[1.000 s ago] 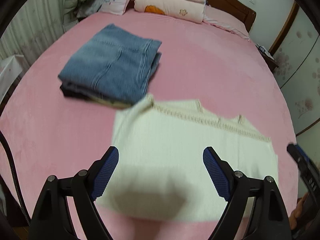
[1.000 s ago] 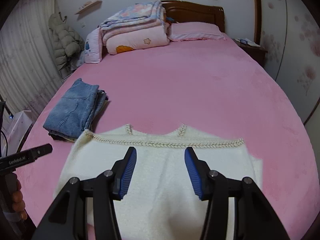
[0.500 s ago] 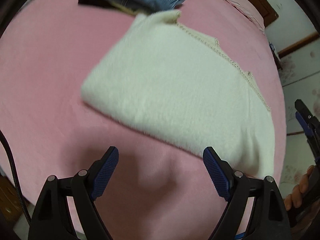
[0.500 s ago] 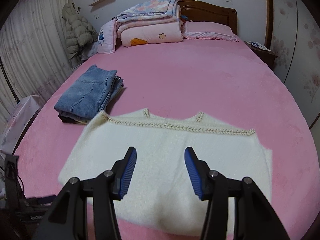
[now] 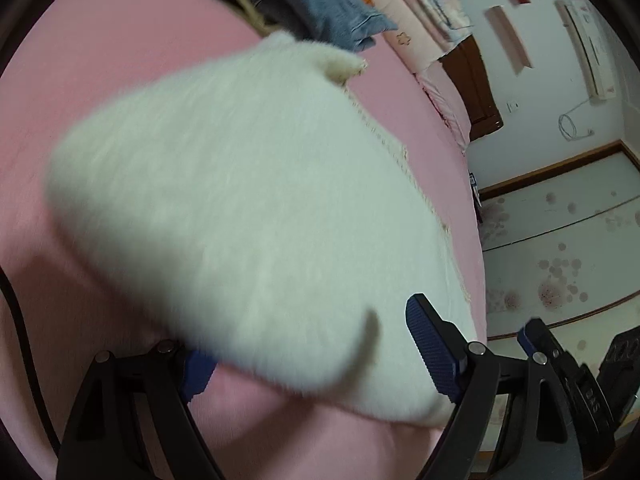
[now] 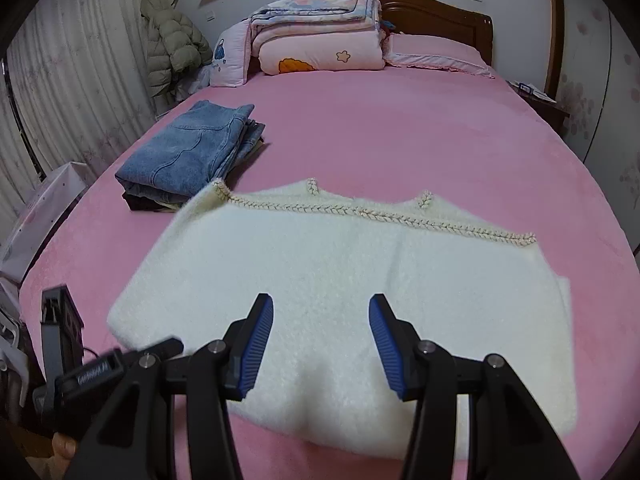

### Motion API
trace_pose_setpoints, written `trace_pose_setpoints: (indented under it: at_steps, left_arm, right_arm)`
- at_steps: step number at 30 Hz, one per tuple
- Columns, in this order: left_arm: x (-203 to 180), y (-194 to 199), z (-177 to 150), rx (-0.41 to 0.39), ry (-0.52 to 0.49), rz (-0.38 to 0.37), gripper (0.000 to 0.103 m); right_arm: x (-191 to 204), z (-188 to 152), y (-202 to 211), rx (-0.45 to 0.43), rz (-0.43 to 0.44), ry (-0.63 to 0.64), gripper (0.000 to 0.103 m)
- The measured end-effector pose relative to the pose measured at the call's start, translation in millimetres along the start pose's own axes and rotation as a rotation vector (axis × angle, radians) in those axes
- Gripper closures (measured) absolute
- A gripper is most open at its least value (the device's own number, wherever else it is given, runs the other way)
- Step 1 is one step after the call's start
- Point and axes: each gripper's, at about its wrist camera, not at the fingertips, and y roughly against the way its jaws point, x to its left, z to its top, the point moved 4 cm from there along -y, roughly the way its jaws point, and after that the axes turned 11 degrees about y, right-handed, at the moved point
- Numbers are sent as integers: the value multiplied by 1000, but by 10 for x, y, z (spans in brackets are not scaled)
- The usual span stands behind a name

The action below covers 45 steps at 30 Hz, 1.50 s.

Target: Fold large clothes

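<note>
The sweater point(image 6: 340, 280) in front of me is fuzzy cream knit with a braided trim, sitting on a soft matt pink sheet point(image 6: 400, 140). Jeans point(image 6: 188, 152) are plain faded denim, headboard point(image 6: 440, 16) is glossy dark wood. My pads point(image 6: 260, 344) are ribbed blue rubber on matt black plastic.

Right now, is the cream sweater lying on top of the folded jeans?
No, the cream sweater lies flat on the pink bed, beside the folded jeans.

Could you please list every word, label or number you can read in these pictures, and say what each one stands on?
"GenRobot.AI", slightly blurred: white print on the black body of the left gripper, at the lower left of the right wrist view.
White characters on the right gripper, in the left wrist view: too blurred to read.
Pink pillow with a blue picture: no readable words.
</note>
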Motion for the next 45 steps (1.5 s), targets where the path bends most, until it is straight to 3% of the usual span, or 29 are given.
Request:
trace_pose_setpoints:
  at_steps: [8,9,12,16,20,23,25,30,36,39,41,45]
  left_arm:
    - [-17,-228,225,-45,-21,-33,18]
    - [-20,-221,212,-52,-24,-19,24]
    - [-15,-165,210,-79,-40,65,60]
    - [-116,-46,300,-70,-25,55,80]
    - [-566,116,246,-137,-234,127,82]
    - [-918,212,106,-166,-360,129,82]
    - [-1187,240,-9,-181,-444,125,83]
    - [-1820,243,-390,-186,-631,85,83]
    - [-2574,7,-1060,-124,-831,-24,83]
    - [-2725,-218,-1414,-53,-899,-52,82]
    - [-2715,-532,-1716,12,-935,-39,82]
    - [-2476,-1219,-2223,169,-979,98,78]
  right_arm:
    - [-61,-80,-191,5,-16,-10,56]
    - [-68,-89,-236,11,-13,-17,59]
    - [-60,-116,-393,39,-20,-12,71]
    - [-27,-178,-632,93,-20,-10,91]
    - [48,-257,-863,153,9,-11,96]
    - [64,-358,-1008,184,21,-3,96]
    - [-24,-367,-1019,188,71,-65,96]
    - [-277,-378,-1029,208,239,-181,97]
    - [-583,-463,-778,167,376,-292,99]
    - [-950,-660,-401,130,313,-363,99]
    - [-1260,-902,-127,133,216,-416,99]
    - [-1699,-1375,268,185,59,-484,99]
